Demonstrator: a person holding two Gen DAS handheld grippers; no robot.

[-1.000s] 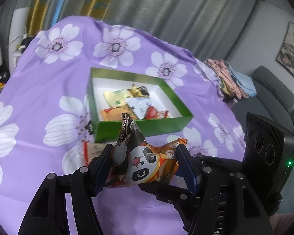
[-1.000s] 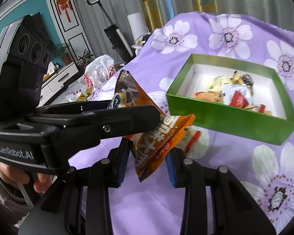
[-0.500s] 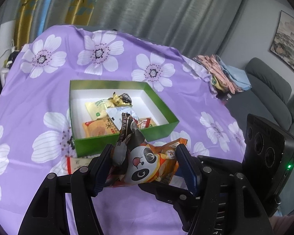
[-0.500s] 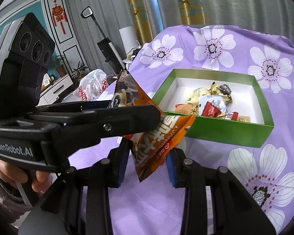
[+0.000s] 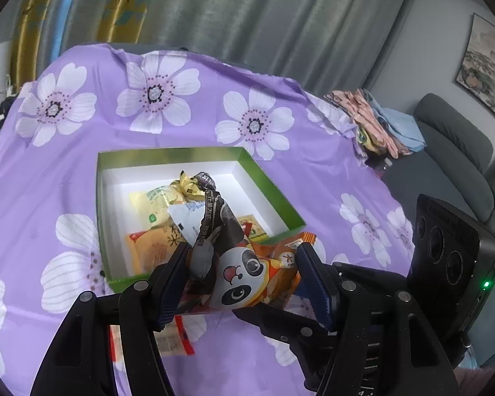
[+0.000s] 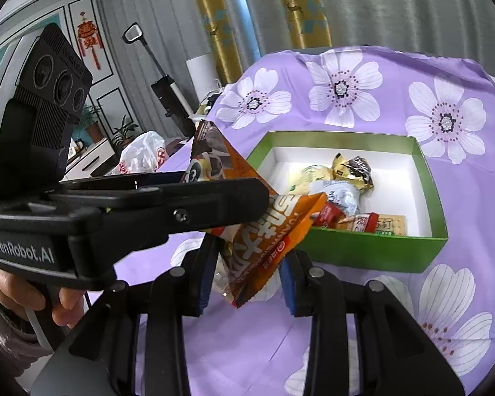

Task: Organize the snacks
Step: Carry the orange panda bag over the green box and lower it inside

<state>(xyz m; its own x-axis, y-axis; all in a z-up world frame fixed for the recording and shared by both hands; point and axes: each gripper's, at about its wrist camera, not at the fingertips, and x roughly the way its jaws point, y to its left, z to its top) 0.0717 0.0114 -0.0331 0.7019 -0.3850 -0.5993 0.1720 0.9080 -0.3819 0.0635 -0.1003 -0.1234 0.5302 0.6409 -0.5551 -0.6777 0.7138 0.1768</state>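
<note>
An orange panda snack bag is clamped between the jaws of my left gripper, held above the purple cloth just in front of the green box. The same bag also sits between the jaws of my right gripper, which close on its lower end. The left gripper's body crosses the right wrist view. The green box holds several small wrapped snacks.
A flat snack packet lies on the flowered purple cloth under my left gripper. Folded clothes and a grey sofa are at the right. A white plastic bag lies beyond the table's left edge.
Both grippers, together with the bag, have risen and drawn back slightly; the green box now sits lower and nearer under the bag in the left wrist view.
</note>
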